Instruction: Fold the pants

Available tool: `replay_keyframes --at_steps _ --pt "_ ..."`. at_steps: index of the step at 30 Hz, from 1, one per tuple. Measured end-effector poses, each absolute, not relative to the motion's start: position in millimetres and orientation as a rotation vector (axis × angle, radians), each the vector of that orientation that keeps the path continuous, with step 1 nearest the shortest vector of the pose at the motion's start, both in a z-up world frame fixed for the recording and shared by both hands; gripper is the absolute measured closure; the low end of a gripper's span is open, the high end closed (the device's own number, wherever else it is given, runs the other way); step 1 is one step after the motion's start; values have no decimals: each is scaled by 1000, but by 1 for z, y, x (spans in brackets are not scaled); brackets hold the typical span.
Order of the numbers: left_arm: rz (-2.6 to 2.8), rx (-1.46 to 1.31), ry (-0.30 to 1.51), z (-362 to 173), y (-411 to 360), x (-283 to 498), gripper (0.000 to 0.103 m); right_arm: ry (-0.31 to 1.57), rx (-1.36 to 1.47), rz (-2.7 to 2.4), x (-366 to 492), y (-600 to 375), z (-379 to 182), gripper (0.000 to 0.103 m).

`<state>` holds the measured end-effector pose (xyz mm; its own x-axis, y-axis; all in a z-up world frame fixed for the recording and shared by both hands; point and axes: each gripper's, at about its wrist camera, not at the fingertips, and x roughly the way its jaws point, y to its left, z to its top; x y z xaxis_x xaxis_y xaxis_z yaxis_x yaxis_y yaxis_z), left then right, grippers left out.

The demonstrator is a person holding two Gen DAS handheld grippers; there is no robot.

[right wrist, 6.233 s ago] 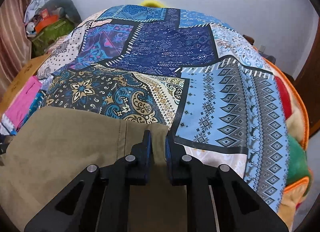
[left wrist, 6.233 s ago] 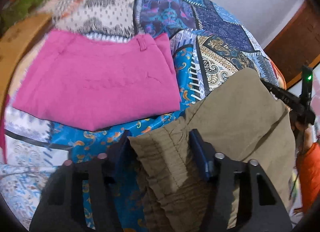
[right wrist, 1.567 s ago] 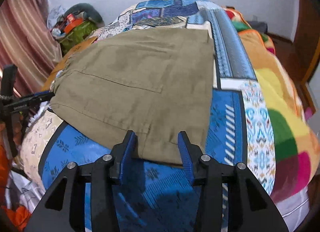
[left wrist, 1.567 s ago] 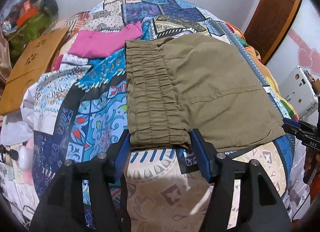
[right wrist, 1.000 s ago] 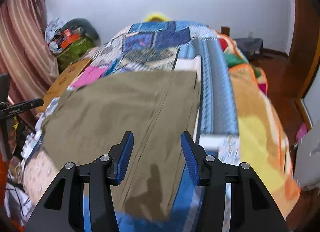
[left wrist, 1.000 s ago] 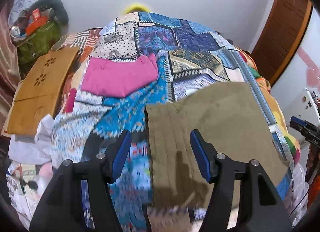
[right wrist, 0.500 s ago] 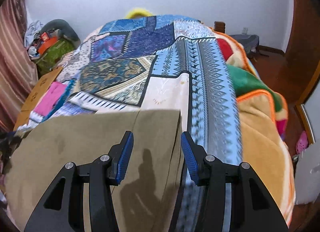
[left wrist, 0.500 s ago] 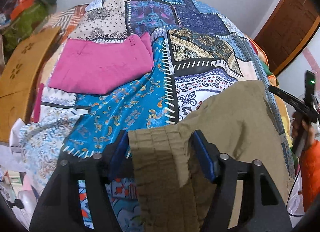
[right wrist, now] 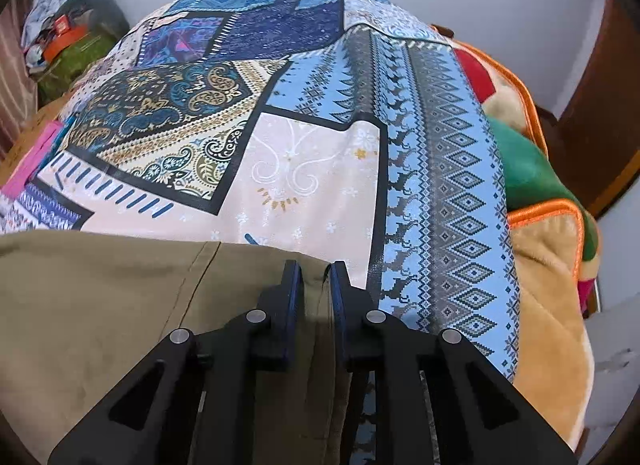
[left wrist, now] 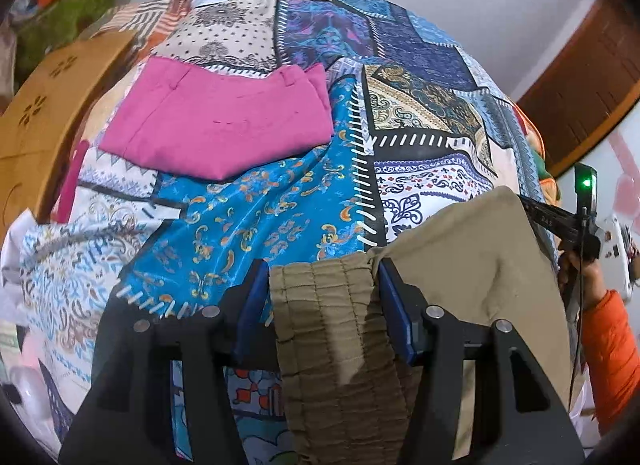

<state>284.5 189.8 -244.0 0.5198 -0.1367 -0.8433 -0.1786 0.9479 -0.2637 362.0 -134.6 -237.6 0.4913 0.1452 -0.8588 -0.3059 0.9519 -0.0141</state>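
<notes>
The olive-khaki pants point(left wrist: 460, 265) hang folded between my two grippers above the patchwork bed. My left gripper point(left wrist: 324, 277) holds the gathered elastic waistband point(left wrist: 332, 325) between its wide-set blue pads. My right gripper point(right wrist: 314, 277) is shut on the pants' hem corner point(right wrist: 316, 285); the cloth point(right wrist: 120, 305) spreads to the left of it. The right gripper also shows at the far right of the left wrist view point(left wrist: 560, 221), at the cloth's other edge.
A folded pink garment point(left wrist: 224, 125) lies on the patchwork bedspread point(left wrist: 260, 217) at the far left. A wooden board point(left wrist: 40, 117) stands left of the bed. A plush orange-green blanket point(right wrist: 536, 185) lies along the bed's right side. A wooden door point(left wrist: 592, 81) is at right.
Both grippers closed onto the pants and lifted them off the bed. The right jaws went from wide apart to shut on the hem. The view tilted down toward the bedspread.
</notes>
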Motion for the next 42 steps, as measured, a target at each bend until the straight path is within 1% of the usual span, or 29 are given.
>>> replay_keyframes --at_steps 3,6,8,10,11,14,16,17,19,22,24,25,28,38,39,40,42 --pt "57 -283 1015 -229 181 279 47 1051 -227 262 358 -130 -228 89" --pt "104 -158 956 -205 169 269 47 1053 -222 300 342 -131 -205 88" --pt "89 -123 928 -191 162 266 47 1029 -193 363 326 -130 -185 80" --pt "52 -126 911 -180 155 264 46 994 -158 436 304 -124 -163 56" --pt "21 -131 903 -175 149 263 46 974 -141 475 292 -121 -153 53" --pt "-54 -125 896 -170 131 265 44 957 -99 580 270 -105 -136 50" --pt "-74 -110 914 -175 118 269 43 971 -63 637 261 -87 -134 27" --pt "-82 -99 930 -180 111 272 43 970 -49 651 259 -79 -136 24" --pt "-101 -87 976 -194 101 277 43 983 -55 670 253 -63 -143 23" --pt "-109 -59 1074 -225 88 282 43 1070 -115 694 247 -44 -169 23" --pt "-102 -15 1075 -235 82 275 42 1137 -165 700 242 -41 -189 23" --pt "-98 18 1055 -235 78 269 40 1148 -192 696 236 -42 -195 23" --pt "-75 95 1028 -231 68 253 32 1099 -230 693 216 -55 -193 22" --pt "-60 75 1009 -219 72 211 25 1098 -167 608 173 -115 -185 22" --pt "-48 93 1007 -218 70 205 20 1098 -162 596 169 -119 -185 22" --pt "-40 111 1007 -218 69 197 17 1091 -163 581 165 -122 -184 22" --pt "-36 106 994 -218 71 184 17 1077 -177 554 154 -131 -182 22"
